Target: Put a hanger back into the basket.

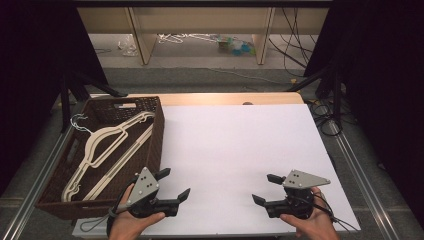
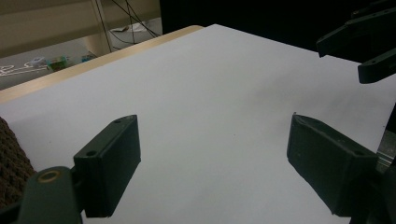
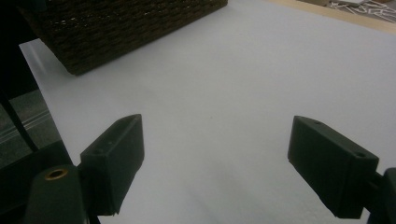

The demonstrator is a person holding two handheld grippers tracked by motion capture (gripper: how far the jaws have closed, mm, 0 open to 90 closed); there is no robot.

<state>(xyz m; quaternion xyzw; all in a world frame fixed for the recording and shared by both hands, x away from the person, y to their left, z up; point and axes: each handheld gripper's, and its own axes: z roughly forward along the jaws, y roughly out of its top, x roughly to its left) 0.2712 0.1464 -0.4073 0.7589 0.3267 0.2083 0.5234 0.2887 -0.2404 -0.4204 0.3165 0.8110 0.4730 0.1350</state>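
I count one brown wicker basket at the table's left, with two cream hangers lying inside it. My left gripper and right gripper hover wide apart, both empty, over white paper

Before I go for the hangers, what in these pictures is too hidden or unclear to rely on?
- Hangers: high view, the lower ends sit behind the basket front wall; the exact count is unclear.
- Basket: right gripper view, cut off by the top edge; its inside is unseen.
- Clutter on the floor: high view, too small to identify.
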